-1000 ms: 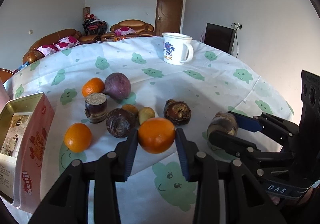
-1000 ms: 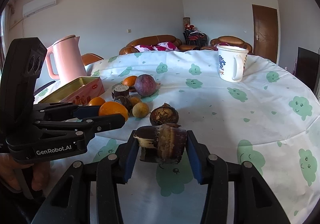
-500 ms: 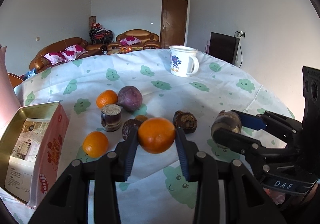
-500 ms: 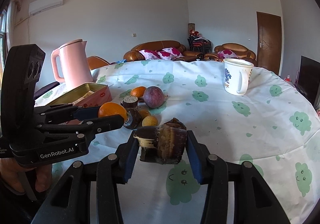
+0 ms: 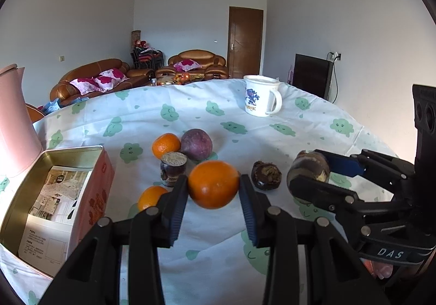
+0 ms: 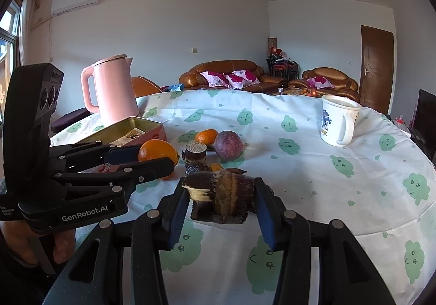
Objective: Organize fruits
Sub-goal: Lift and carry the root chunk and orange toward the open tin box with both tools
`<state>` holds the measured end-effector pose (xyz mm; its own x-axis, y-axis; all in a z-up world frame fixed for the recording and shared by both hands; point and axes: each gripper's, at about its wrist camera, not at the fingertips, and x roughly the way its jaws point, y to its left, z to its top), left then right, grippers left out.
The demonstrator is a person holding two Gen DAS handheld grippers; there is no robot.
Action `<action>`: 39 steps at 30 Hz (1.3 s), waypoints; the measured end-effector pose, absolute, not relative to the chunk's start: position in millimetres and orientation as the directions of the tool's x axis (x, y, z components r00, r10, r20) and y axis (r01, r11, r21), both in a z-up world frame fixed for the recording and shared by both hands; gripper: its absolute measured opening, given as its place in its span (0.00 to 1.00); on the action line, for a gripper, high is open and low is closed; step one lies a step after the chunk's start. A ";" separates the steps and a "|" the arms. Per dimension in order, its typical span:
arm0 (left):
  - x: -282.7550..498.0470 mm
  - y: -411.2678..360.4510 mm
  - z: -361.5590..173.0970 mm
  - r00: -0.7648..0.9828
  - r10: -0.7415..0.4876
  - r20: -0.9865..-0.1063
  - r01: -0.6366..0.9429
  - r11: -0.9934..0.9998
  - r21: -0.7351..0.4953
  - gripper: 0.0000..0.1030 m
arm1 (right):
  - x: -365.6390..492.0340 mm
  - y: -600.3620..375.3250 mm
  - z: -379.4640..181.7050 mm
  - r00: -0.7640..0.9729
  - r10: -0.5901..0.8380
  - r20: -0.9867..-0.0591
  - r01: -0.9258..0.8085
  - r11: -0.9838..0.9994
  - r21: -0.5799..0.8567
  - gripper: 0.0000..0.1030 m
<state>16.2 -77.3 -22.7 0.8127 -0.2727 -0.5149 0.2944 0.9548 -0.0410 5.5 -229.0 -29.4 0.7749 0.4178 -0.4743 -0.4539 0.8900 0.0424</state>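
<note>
Legible writing: white "GenRobot.AI" lettering on the body of the left gripper [image 6: 156,157] at the lower left of the right wrist view; "DAS" on the body of the right gripper [image 5: 309,178] at the lower right of the left wrist view; blue letters ending "HK" beneath a blue figure on the white ceramic mug [image 5: 260,99], upper right of centre. The red lettering on the side of the open pink-sided metal tin [image 5: 92,196] and the print on the leaflet lying inside it are too small to read. In the left wrist view the left gripper [image 5: 214,187] is closed on a large round orange [image 5: 214,184], its blue-padded fingers [image 5: 178,207] pressing both sides, the fruit held at frame centre in front of the group on the cloud-print white tablecloth [image 5: 190,114]. In the right wrist view the right gripper [image 6: 220,197] is clamped on a dark brown cut taro-like root [image 6: 220,196], pale at its cut end, at lower centre. On the cloth behind lie a small mandarin [image 5: 165,144], a purple round fruit [image 5: 196,143], a dark cylindrical cut root piece [image 5: 173,168], a second small orange [image 5: 151,197] and a dark knobbly corm [image 5: 265,175]. A pink electric kettle [image 6: 111,89] stands behind the tin at the upper left of the right wrist view.
</note>
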 end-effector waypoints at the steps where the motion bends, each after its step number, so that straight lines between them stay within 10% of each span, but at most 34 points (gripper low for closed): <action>1: 16.0 -75.9 -22.2 0.815 -0.270 -0.512 0.291 0.956 -0.041 0.38 | 5.5 -227.6 -28.6 0.774 0.420 -0.473 -0.457 0.888 0.041 0.47; 39: 14.6 9.2 -8.7 0.883 -0.098 -0.458 0.080 0.995 -0.059 0.38 | 28.4 -149.0 20.5 0.734 0.529 -0.425 -0.606 0.794 -0.058 0.47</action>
<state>14.6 9.2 -8.7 0.8833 -0.0984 -0.4583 0.0801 0.9950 -0.0592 28.4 -149.0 20.5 0.7343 0.5292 -0.4251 -0.6057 0.7936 -0.0584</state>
